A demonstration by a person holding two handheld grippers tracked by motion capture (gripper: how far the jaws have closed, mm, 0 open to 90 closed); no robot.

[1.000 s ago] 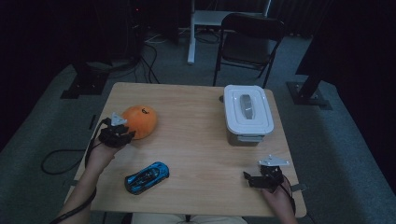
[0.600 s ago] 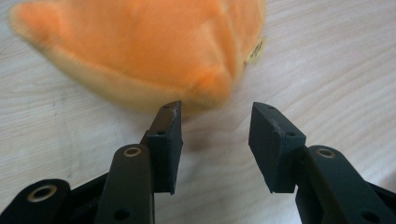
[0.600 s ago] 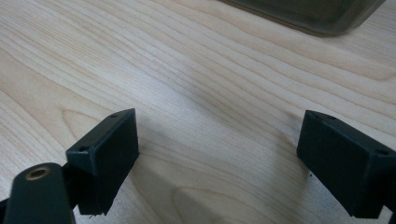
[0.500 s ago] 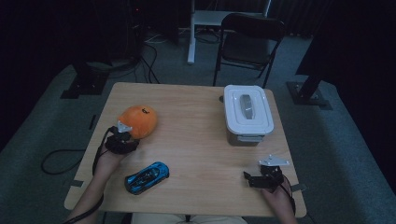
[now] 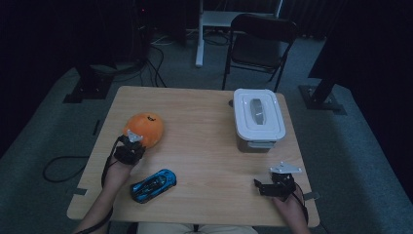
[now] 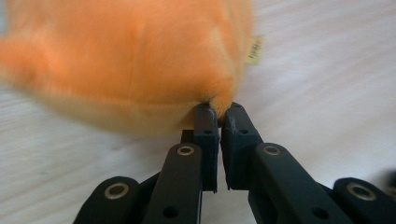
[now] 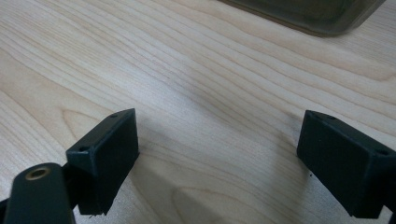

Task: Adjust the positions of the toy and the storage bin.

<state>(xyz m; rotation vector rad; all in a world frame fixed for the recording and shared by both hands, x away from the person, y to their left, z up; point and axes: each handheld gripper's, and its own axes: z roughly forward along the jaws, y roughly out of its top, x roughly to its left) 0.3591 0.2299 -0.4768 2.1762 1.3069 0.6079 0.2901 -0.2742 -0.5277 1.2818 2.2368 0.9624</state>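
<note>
Moved: left claw has dropped onto orange plush near tabletop's left edge | jaws just closed, pinching its fur | right claw wide open, empty, near right corner | step: grasp | next: lift, probably needs a firmer hold.

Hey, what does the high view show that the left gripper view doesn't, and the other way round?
High view alone: the blue toy car, the white lidded container, the right gripper resting open near the table's front edge, and a chair beyond. Left gripper view alone: the jaws have just been closing and now pinch a small fold of fur at the orange plush toy's lower edge, with a small tag on its side. Both share: the orange plush toy, the left gripper on it, and the wooden table.
</note>
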